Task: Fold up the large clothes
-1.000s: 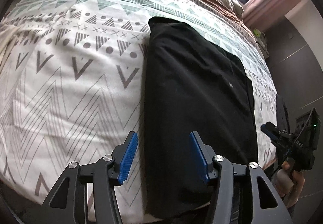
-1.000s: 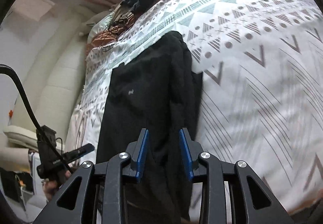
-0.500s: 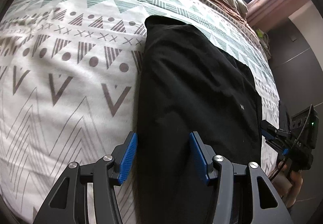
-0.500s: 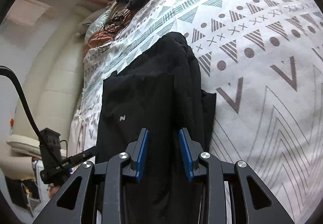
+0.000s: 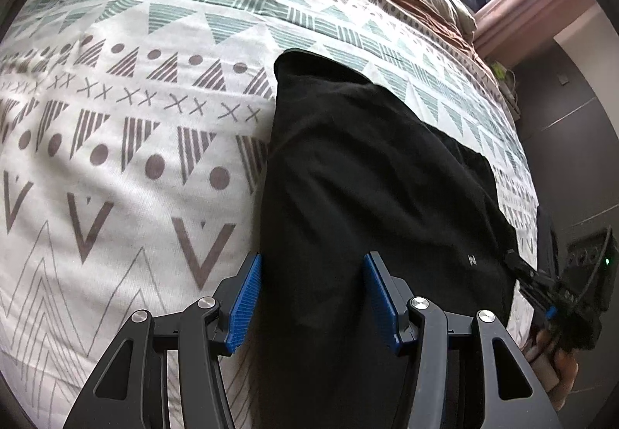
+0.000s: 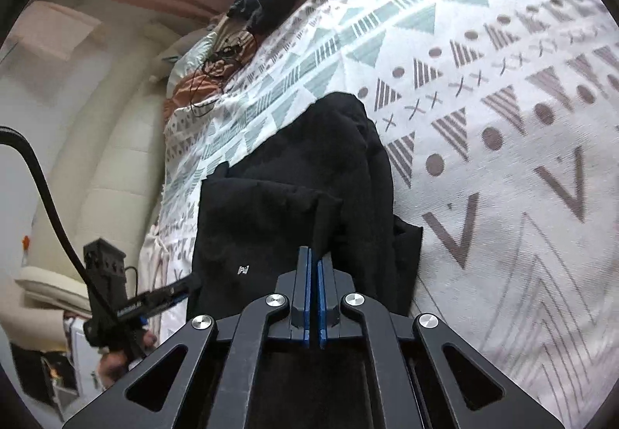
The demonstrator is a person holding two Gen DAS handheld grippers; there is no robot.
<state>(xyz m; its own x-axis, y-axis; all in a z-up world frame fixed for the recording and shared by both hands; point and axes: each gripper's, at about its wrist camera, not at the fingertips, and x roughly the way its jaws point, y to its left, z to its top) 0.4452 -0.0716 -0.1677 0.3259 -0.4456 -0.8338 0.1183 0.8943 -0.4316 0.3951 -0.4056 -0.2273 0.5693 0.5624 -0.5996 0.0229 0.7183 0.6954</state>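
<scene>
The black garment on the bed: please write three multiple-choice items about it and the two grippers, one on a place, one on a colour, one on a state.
1. Where does the black garment lie?
A. On the patterned bedspread
B. On a wooden floor
C. On a chair

2. What colour are the pads of the left gripper?
A. Red
B. Blue
C. Yellow

3. How do the jaws of the right gripper stand?
A. Wide open above the bedspread
B. Shut on a fold of the garment
C. Shut on a pillow

Answers:
1 A, the patterned cloth shows around the garment.
2 B, both pads are blue.
3 B, a raised fold runs between the nearly closed pads.
</scene>
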